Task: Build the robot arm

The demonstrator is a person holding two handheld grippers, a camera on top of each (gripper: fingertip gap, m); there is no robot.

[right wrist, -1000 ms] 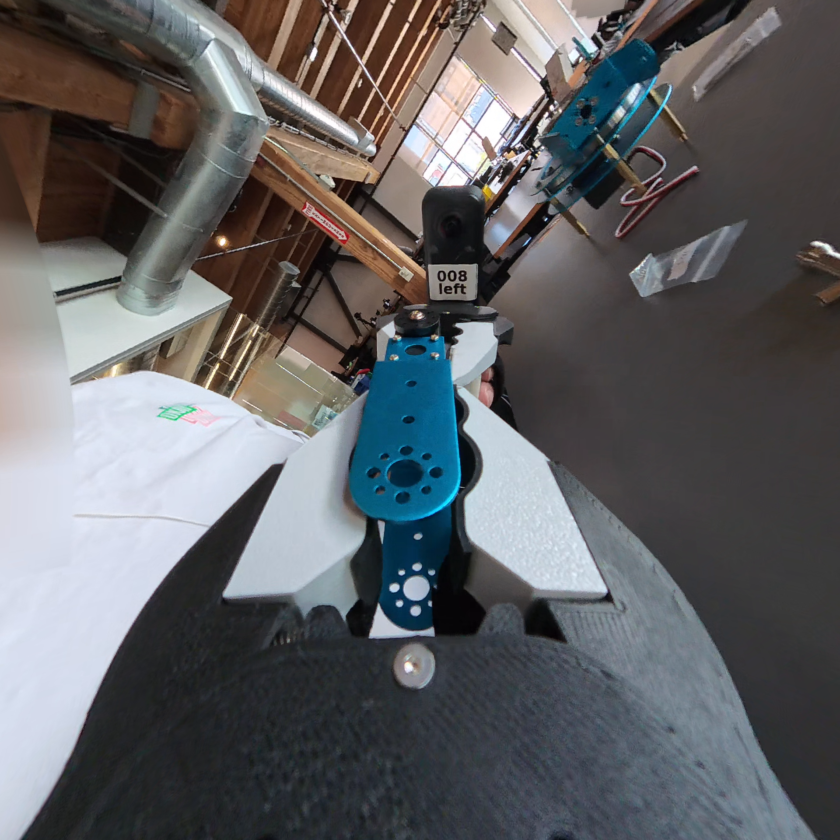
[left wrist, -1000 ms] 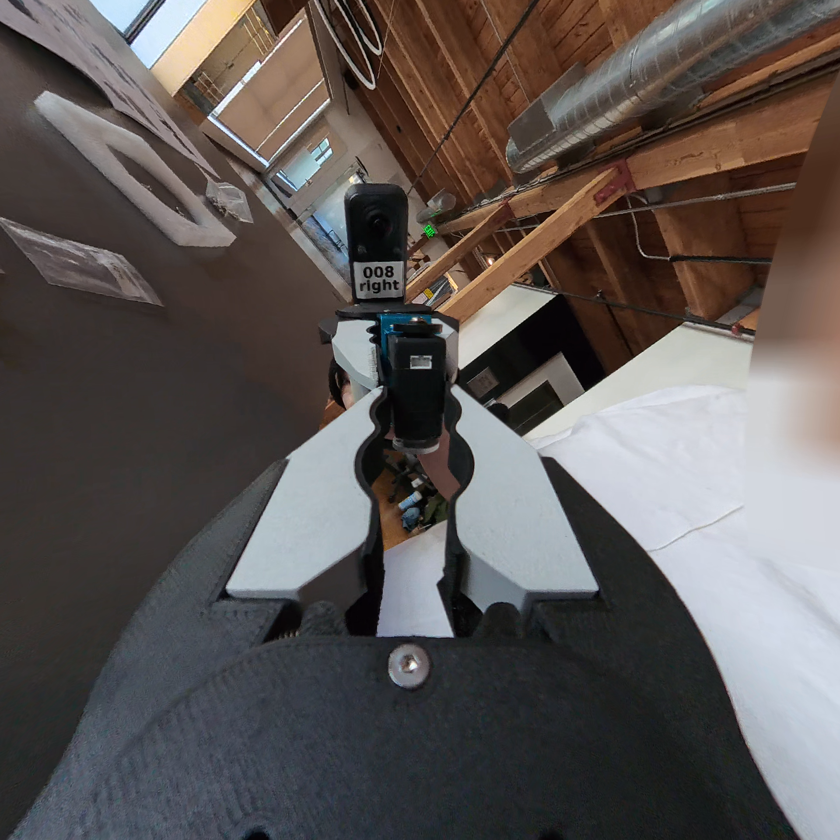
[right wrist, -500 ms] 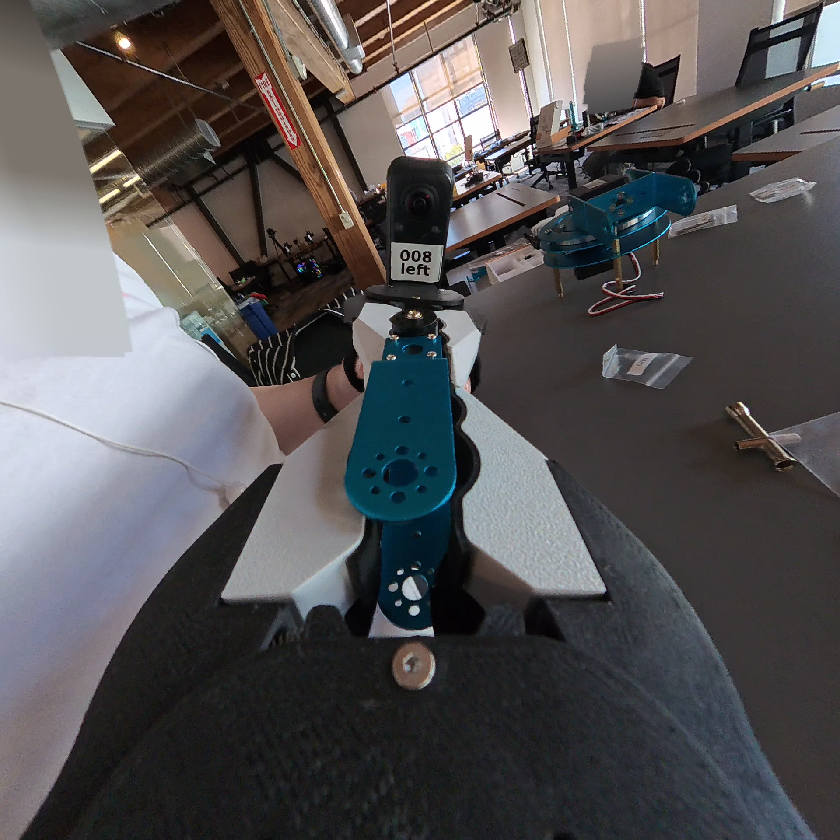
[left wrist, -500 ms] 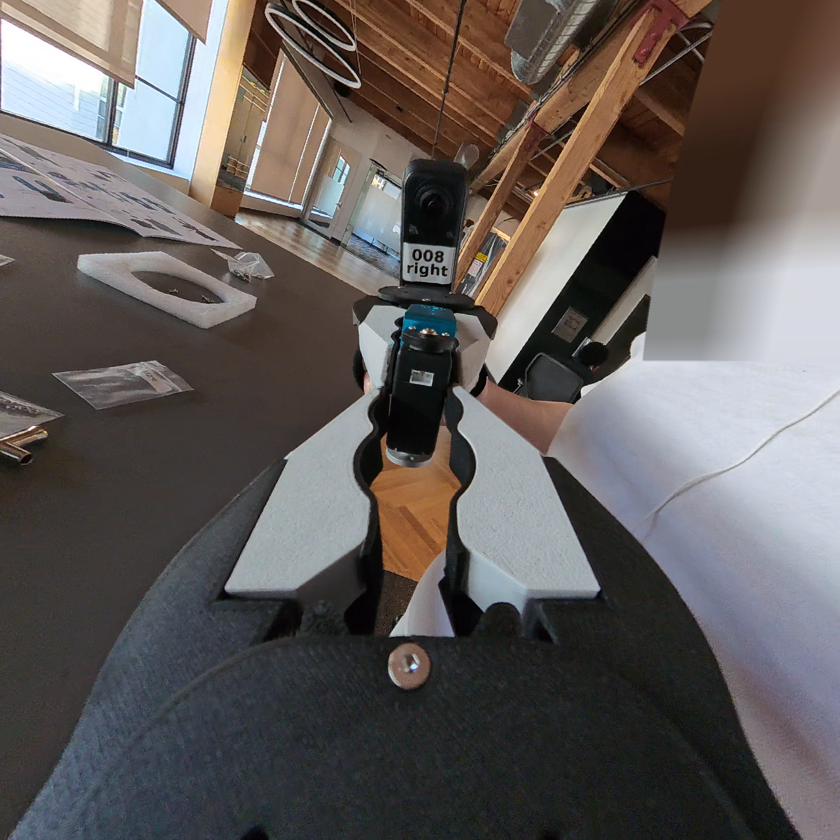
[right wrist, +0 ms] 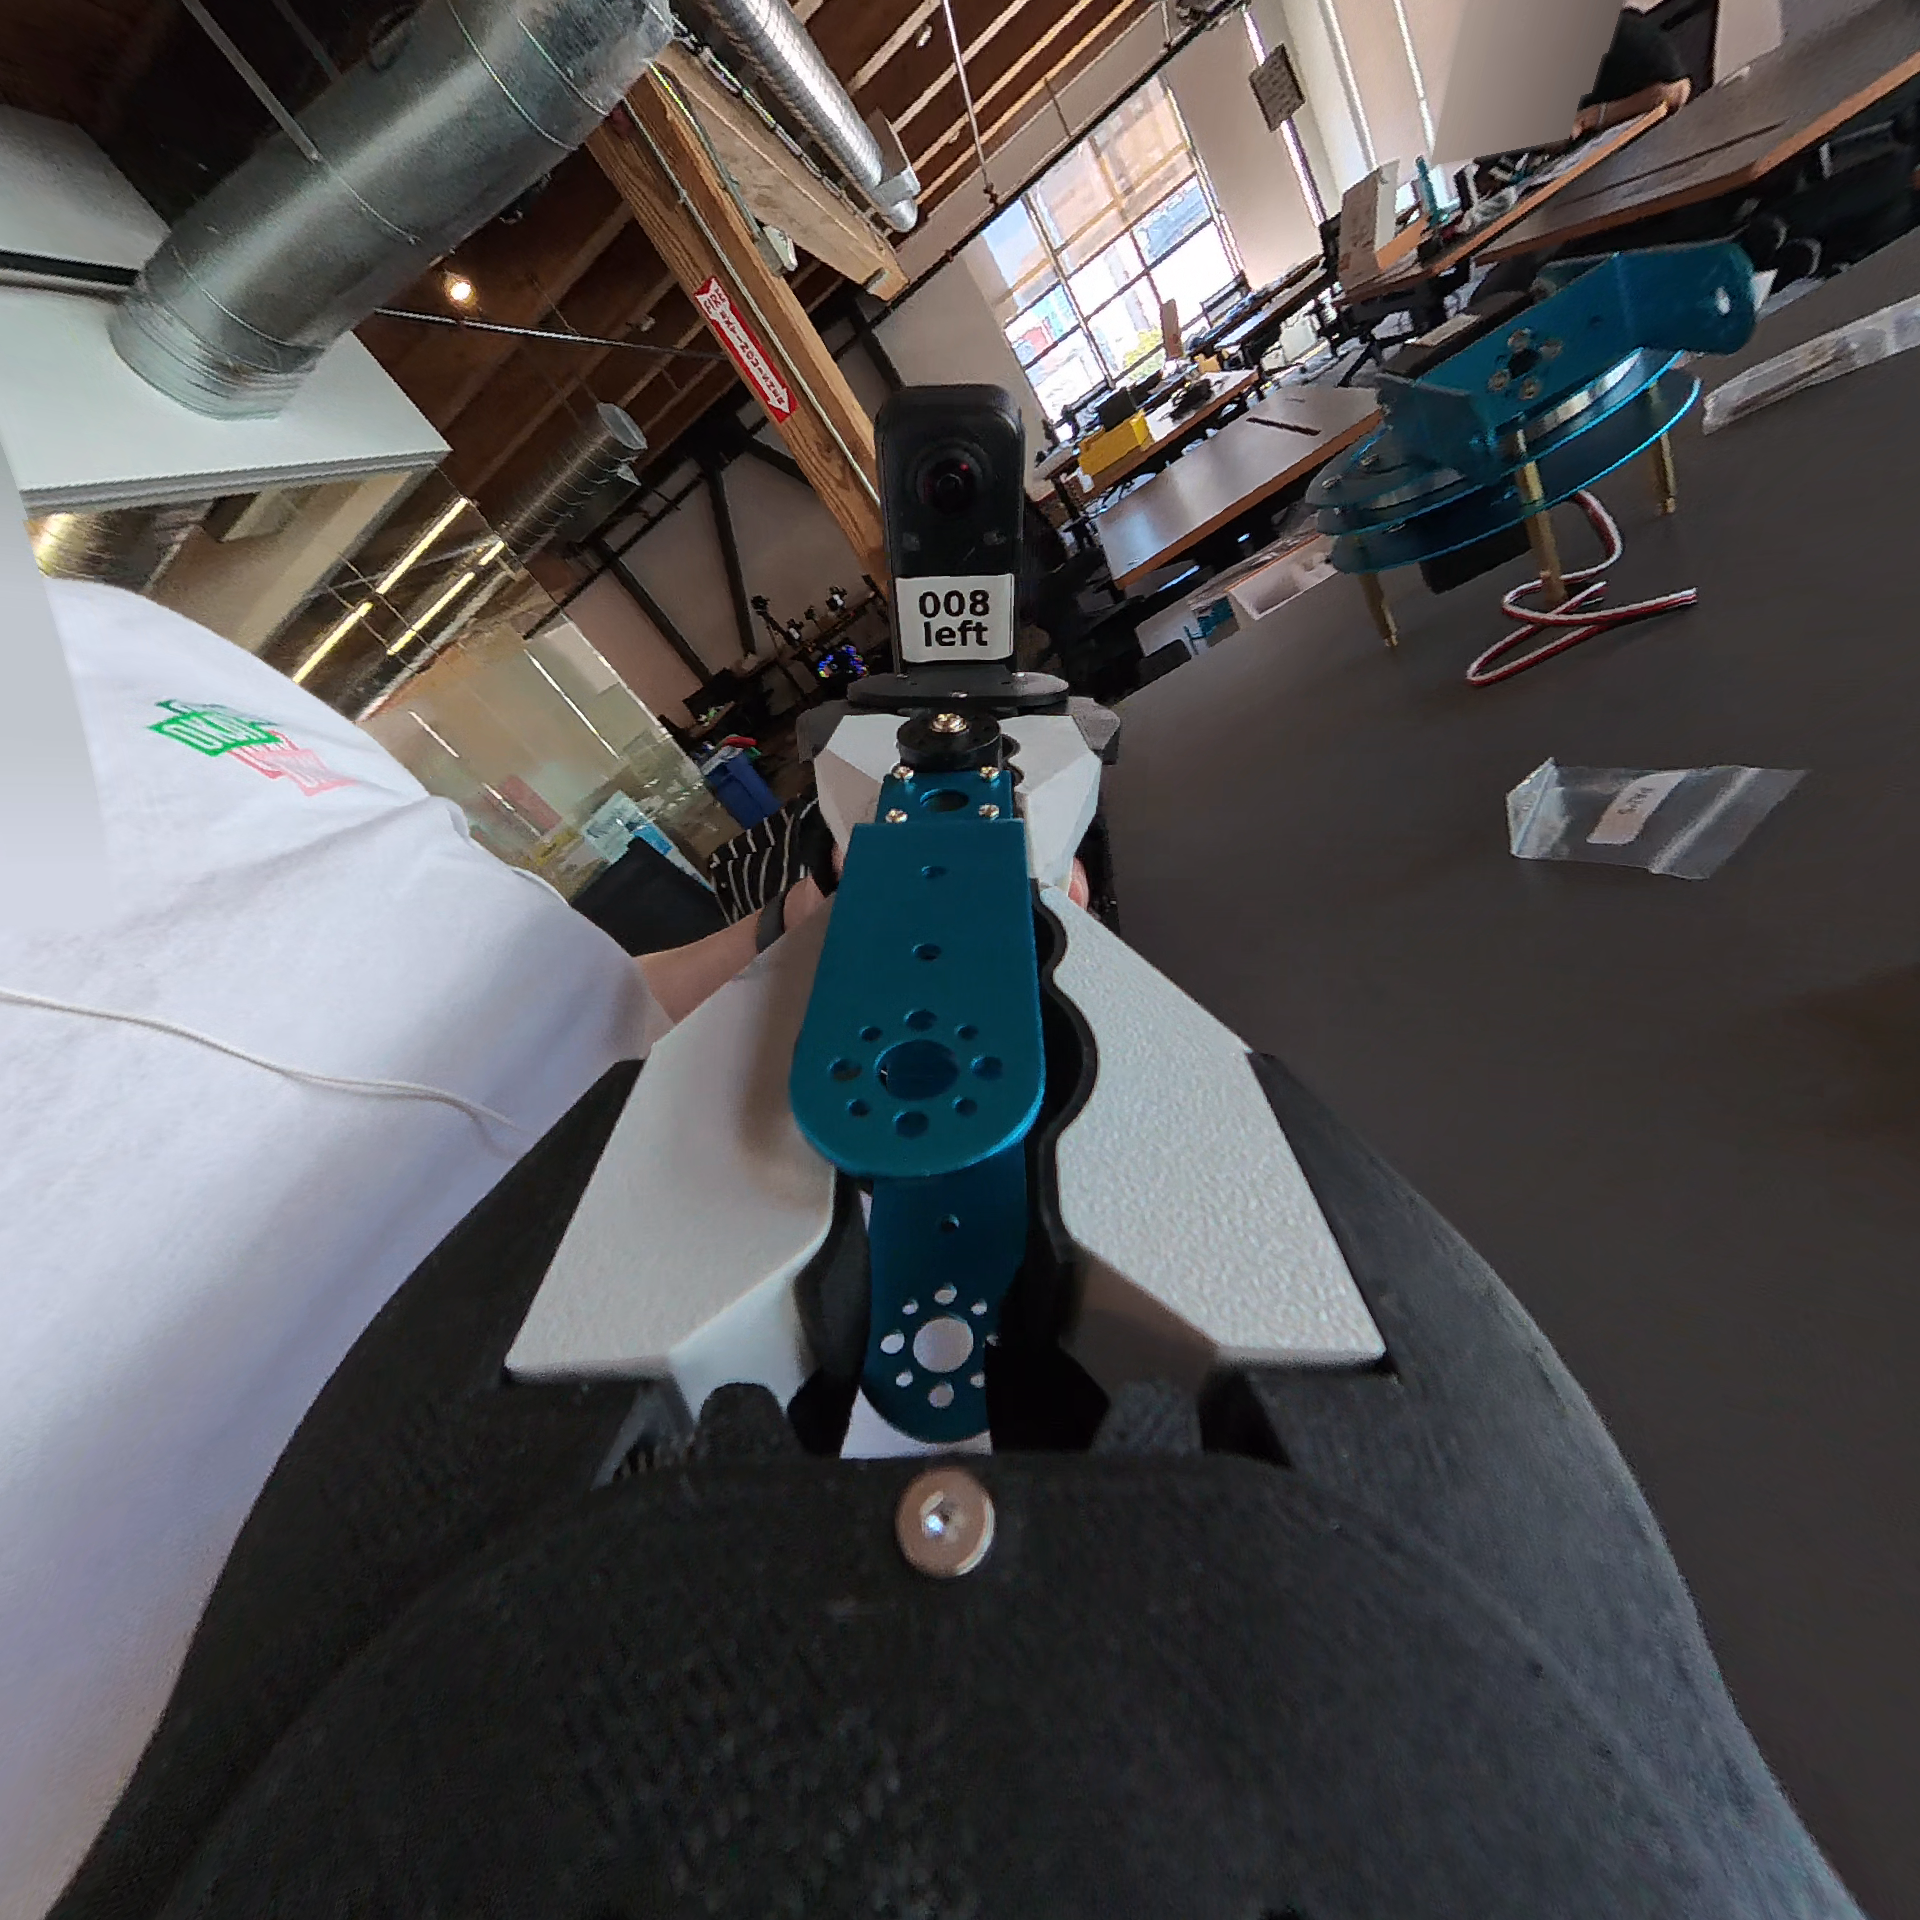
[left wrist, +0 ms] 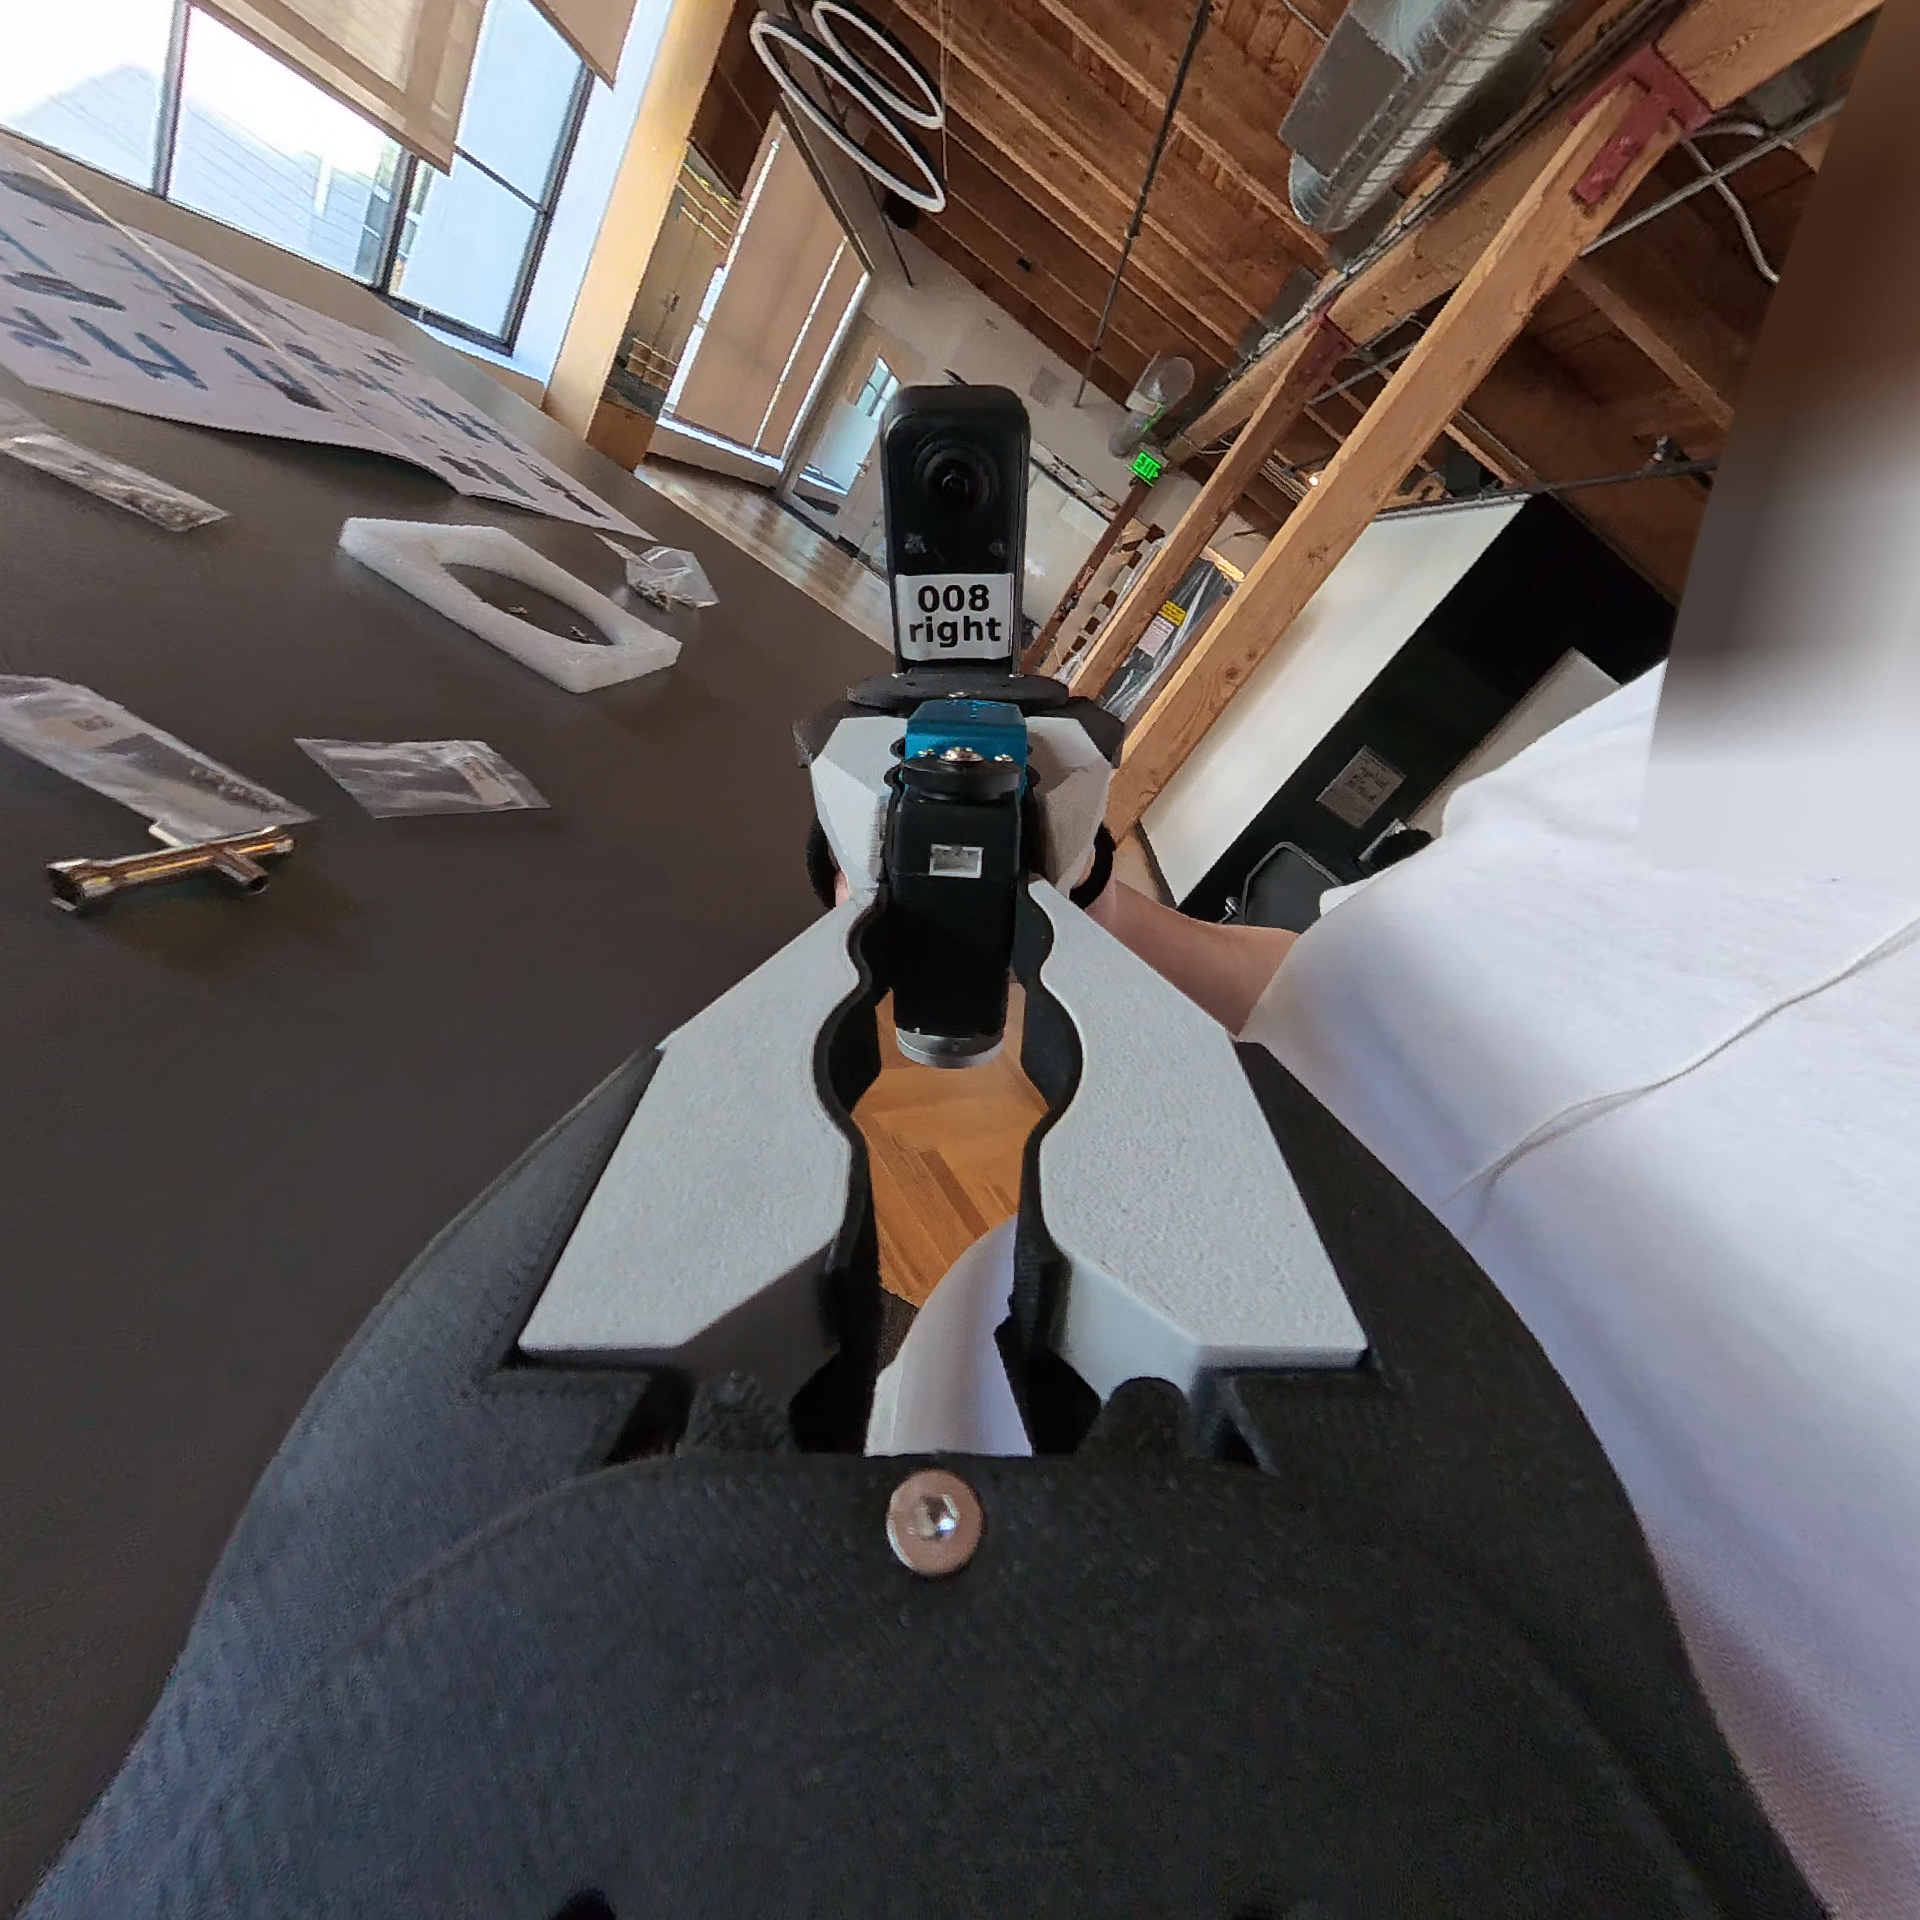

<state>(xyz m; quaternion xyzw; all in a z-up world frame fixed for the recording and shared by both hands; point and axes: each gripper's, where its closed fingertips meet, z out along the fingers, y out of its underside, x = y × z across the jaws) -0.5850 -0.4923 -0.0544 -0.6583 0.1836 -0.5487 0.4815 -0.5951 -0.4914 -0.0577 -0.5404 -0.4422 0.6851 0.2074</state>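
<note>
My left gripper [left wrist: 951,920] is shut on a black servo motor [left wrist: 948,935], gripped at its fingertips above the edge of the dark table [left wrist: 364,1039]. My right gripper [right wrist: 935,935] is shut on a blue metal bracket [right wrist: 920,1039] with several holes. The bracket lies lengthwise between its white fingers [right wrist: 1174,1174]. The two grippers face each other tip to tip, and the bracket's far end [left wrist: 966,727] meets the servo's top. The right gripper [left wrist: 956,790] shows beyond the servo in the left wrist view. The left gripper [right wrist: 951,790] shows beyond the bracket in the right wrist view.
On the table lie a metal cross wrench [left wrist: 166,868], clear plastic bags [left wrist: 421,774], a white foam frame [left wrist: 509,603], printed sheets [left wrist: 208,343], a blue round platform assembly [right wrist: 1507,416] with red-white wire [right wrist: 1558,623], and another bag [right wrist: 1652,821]. A person's white shirt [left wrist: 1558,1143] is close by. The grippers are tip to tip, or close to it.
Both grippers have rolled together with the servo and bracket, from a steep tilt to nearly level with the table. Both grips are unchanged.
</note>
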